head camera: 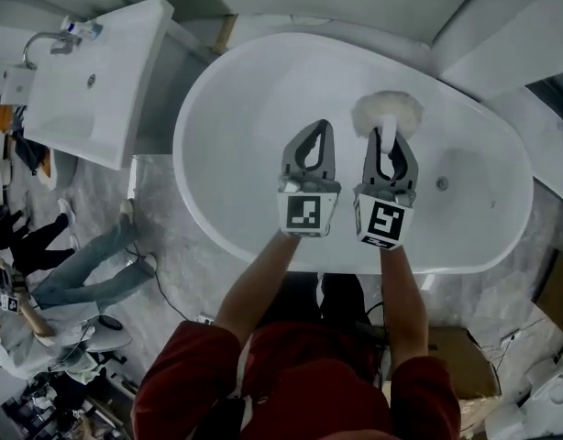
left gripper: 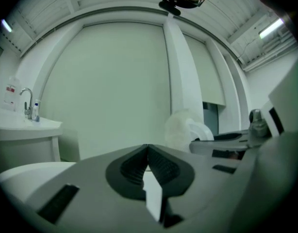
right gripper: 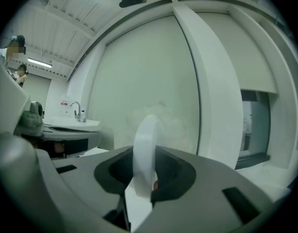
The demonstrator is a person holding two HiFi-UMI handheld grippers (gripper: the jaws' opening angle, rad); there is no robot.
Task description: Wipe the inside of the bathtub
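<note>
Currently held: the right hand-held gripper (head camera: 389,137) (right gripper: 144,155) has its jaws pressed against a flat white handle (right gripper: 143,147) that stands on edge between them; a fluffy white pad (head camera: 388,110) sits at the handle's far end.
Other tool: the left hand-held gripper (head camera: 318,128) (left gripper: 148,150) has its jaws together with nothing between them, and it hovers just beside the right one.
Task's thing: the white oval bathtub (head camera: 197,159) lies below both tools. The pad is over its far inner side; whether it touches the surface cannot be told.
Progress, as a judgement: wiping looks barely under way, with most of the inside not yet covered.
Risk one: the thin handle is gripped only on its flat faces, so pushing hard on the pad could twist it or slide it out of the jaws.
Risk two: reaching for the far wall could knock the idle left tool against the rim.
Risk three: a stroke near the drain (head camera: 441,183) could snag the fluff.
Writing: none readable. A bottle (left gripper: 11,92) by the tap (left gripper: 26,102) on the washbasin (head camera: 126,108) has a red label, too small to read. The marker cubes (head camera: 305,213) carry black-and-white square patterns, not words.
</note>
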